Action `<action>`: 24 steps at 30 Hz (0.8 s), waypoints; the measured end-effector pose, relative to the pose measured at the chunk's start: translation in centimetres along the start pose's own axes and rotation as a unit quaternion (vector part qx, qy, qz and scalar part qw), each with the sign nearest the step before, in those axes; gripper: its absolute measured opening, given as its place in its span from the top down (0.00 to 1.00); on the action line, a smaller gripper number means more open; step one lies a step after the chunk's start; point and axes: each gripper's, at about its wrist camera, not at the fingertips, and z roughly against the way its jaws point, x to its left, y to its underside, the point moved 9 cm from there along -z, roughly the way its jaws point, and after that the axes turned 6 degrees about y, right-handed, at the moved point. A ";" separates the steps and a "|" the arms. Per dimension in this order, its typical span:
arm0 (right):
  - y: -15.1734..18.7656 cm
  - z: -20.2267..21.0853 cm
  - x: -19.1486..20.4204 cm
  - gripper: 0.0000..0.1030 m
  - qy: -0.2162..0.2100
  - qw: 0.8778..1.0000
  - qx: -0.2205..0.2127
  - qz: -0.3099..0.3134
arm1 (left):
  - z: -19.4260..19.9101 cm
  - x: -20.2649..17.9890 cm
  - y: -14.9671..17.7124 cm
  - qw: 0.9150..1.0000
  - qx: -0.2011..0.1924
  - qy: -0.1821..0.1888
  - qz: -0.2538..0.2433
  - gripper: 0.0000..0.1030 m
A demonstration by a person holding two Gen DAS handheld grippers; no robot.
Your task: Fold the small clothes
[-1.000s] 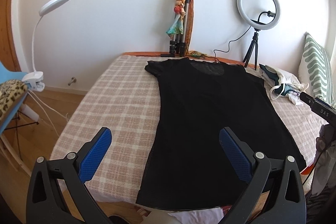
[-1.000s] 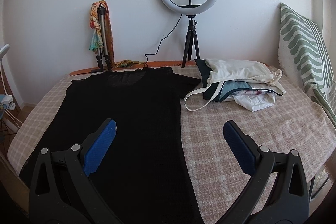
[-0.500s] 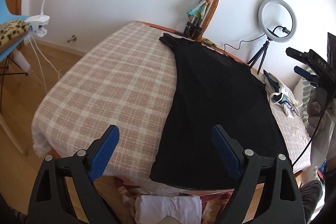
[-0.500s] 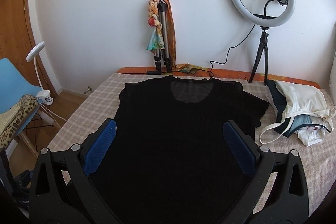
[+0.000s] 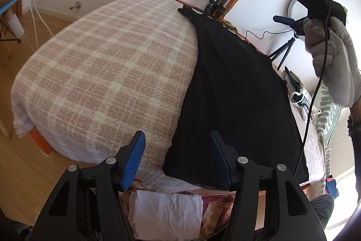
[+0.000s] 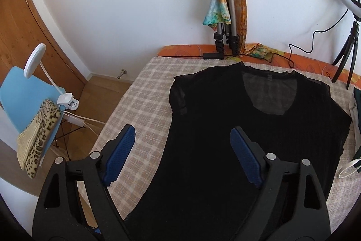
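Black top's [image 6: 259,139] neckline only before right claw [image 6: 182,150]

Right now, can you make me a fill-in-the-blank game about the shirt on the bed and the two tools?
1. The shirt lying flat on the bed is the color ____.
2. The checked blanket lies ____ the shirt.
3. The left tool has its jaws ____, holding nothing.
4. The right tool has pads colored ____.

Missing words: black; under; open; blue
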 end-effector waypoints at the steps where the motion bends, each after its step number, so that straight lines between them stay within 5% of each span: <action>1: -0.7 -0.9 0.3 0.14 0.005 1.000 0.003 0.002 | 0.1 0.0 0.0 1.000 -0.007 -0.003 -0.001 0.50; 10: -5.2 -10.2 3.6 0.22 0.002 0.999 0.051 -0.002 | -0.7 -0.8 -0.1 1.000 -0.004 0.020 -0.007 0.65; 14: -5.2 -14.6 5.0 0.22 0.012 0.997 0.074 0.008 | -1.1 -1.1 -0.2 0.999 0.002 0.043 0.003 0.66; 18: -4.7 -18.7 5.7 0.22 0.020 0.995 0.097 0.013 | -1.4 -0.9 -0.4 0.998 0.001 0.054 0.017 0.78; 24: -4.3 -22.5 6.4 0.34 0.047 0.991 0.110 0.060 | -1.7 -0.9 -0.5 0.997 0.002 0.069 0.024 0.82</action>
